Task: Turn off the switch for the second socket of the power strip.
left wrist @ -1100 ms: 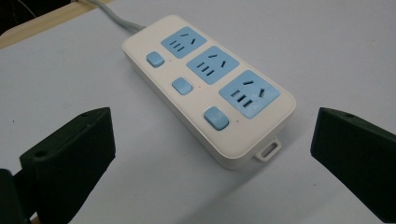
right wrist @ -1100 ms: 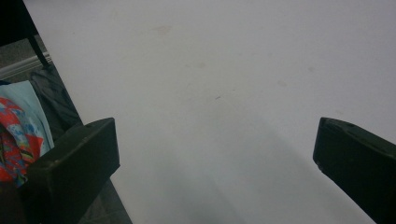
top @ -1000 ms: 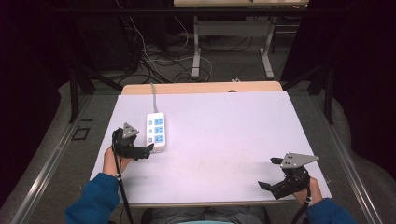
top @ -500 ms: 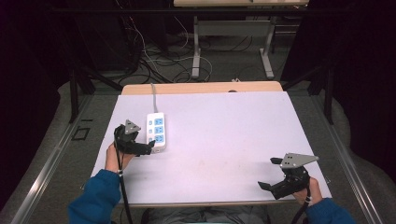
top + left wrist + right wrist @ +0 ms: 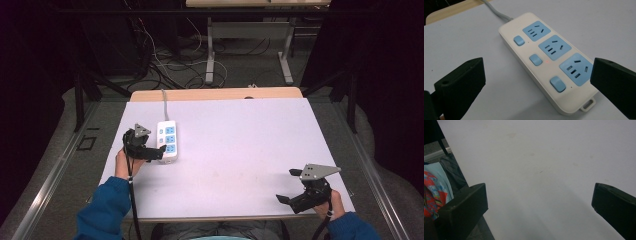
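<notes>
A white power strip (image 5: 167,141) with three blue sockets and three blue switches lies at the table's left side, its grey cable (image 5: 164,104) running to the far edge. My left gripper (image 5: 155,150) is open right at the strip's near end. In the left gripper view the strip (image 5: 546,60) lies between and beyond the wide-apart jaws, and a small red light glows by the middle switch (image 5: 535,60). My right gripper (image 5: 287,186) stands open near the front right corner. Its own view has only the bare white table top (image 5: 544,170) between the jaws.
The white table (image 5: 240,145) has a wooden strip along its far edge (image 5: 215,94). Cables and desk legs lie on the floor beyond (image 5: 200,65). A patterned cloth on the person's lap (image 5: 434,190) is past the table's front edge.
My left gripper has crept a little forward toward the near end of the power strip. The right gripper has stayed where it was.
</notes>
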Demonstrator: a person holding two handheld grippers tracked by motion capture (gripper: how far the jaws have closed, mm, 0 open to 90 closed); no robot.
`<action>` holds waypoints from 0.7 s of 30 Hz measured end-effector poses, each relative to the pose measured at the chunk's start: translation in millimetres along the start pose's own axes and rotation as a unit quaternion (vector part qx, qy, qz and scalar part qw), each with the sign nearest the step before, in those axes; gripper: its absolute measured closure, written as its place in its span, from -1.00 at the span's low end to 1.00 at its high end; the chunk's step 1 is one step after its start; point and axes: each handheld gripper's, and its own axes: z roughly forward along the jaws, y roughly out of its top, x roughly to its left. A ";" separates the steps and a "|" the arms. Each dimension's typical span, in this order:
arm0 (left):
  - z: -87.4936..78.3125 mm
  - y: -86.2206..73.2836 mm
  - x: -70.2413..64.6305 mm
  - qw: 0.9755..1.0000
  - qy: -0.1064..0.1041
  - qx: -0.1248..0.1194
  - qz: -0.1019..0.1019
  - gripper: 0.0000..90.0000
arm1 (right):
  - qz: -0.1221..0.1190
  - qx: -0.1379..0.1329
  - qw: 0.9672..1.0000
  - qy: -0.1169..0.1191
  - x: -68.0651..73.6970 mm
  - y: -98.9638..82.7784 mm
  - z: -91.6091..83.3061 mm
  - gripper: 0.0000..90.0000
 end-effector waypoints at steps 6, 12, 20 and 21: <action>7.9 1.2 1.5 1.000 0.005 0.003 0.000 -1.00 | -0.003 -0.005 1.000 -0.002 -0.5 -0.2 0.9 -1.00; 11.3 5.9 5.3 1.000 0.009 0.000 -0.012 -1.00 | -0.004 -0.004 1.000 0.000 -0.7 -0.1 0.6 -1.00; 17.0 7.9 7.3 1.000 0.017 0.003 -0.017 -0.64 | -0.003 -0.001 1.000 -0.003 -0.1 -0.1 0.5 -1.00; 17.6 8.3 6.8 1.000 0.017 0.004 -0.017 -0.62 | -0.004 -0.004 1.000 -0.005 0.2 -0.2 0.7 -1.00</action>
